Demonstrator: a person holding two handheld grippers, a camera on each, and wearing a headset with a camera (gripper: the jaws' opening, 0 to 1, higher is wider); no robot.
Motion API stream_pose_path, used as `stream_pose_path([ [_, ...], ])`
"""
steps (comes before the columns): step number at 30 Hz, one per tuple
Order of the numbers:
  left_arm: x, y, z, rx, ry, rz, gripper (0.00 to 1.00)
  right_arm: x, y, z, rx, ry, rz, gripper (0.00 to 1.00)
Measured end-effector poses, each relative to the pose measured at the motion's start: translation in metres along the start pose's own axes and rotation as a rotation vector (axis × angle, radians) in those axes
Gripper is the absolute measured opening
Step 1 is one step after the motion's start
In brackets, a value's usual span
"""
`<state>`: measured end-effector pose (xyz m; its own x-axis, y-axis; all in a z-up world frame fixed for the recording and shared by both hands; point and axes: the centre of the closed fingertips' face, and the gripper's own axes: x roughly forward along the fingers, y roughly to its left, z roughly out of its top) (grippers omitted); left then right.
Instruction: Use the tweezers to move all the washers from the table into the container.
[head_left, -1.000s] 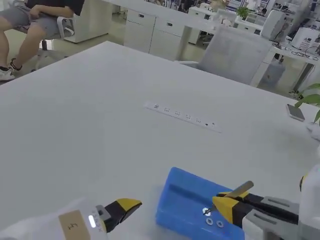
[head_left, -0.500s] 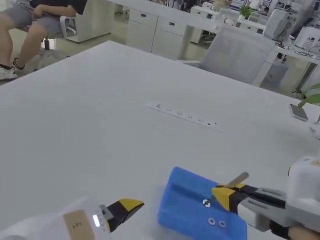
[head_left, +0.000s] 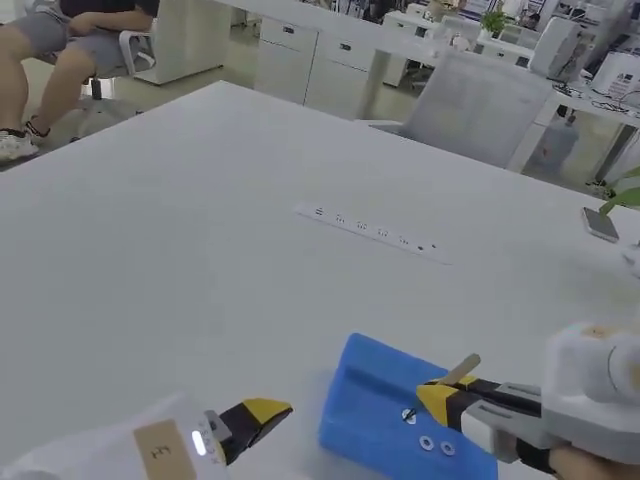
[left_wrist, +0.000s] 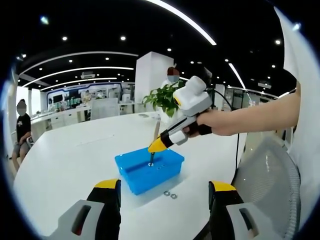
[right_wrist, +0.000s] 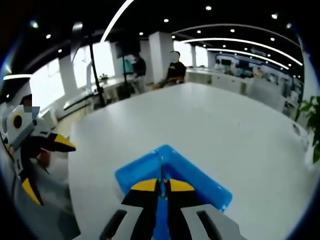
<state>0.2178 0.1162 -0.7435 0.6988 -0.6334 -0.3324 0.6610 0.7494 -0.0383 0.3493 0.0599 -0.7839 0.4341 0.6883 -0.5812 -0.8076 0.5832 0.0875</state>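
The blue container stands on the white table near its front edge, with two washers lying inside. My right gripper is shut on the tweezers, and their tip holds a small washer over the container's inside. In the right gripper view the jaws pinch the thin tweezers above the container. My left gripper stands open and holds nothing, just left of the container. Two loose washers lie on the table in front of it.
A flush socket strip runs across the middle of the table. A phone lies at the far right edge. A grey chair stands behind the table, and a person sits at the back left.
My right gripper has shifted a little to the left with the tweezers, the washer staying at their tip over the container. The left gripper has hardly moved.
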Motion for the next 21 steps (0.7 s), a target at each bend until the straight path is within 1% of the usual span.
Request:
stream_pose_path([
  [8,0.000,0.000,-0.001,0.001,0.003,-0.001,0.72,0.008,-0.003,-0.014,0.008,0.035,-0.002,0.03],
  [18,0.000,0.000,-0.001,0.002,0.008,-0.001,0.71,0.012,-0.003,-0.028,0.002,0.072,-0.002,0.03],
  [19,0.000,0.000,-0.001,0.002,0.008,-0.001,0.71,0.012,-0.003,-0.026,0.002,0.062,-0.003,0.03],
  [21,0.001,0.000,-0.001,0.000,0.008,-0.001,0.71,0.012,-0.003,-0.026,0.003,0.062,-0.004,0.03],
])
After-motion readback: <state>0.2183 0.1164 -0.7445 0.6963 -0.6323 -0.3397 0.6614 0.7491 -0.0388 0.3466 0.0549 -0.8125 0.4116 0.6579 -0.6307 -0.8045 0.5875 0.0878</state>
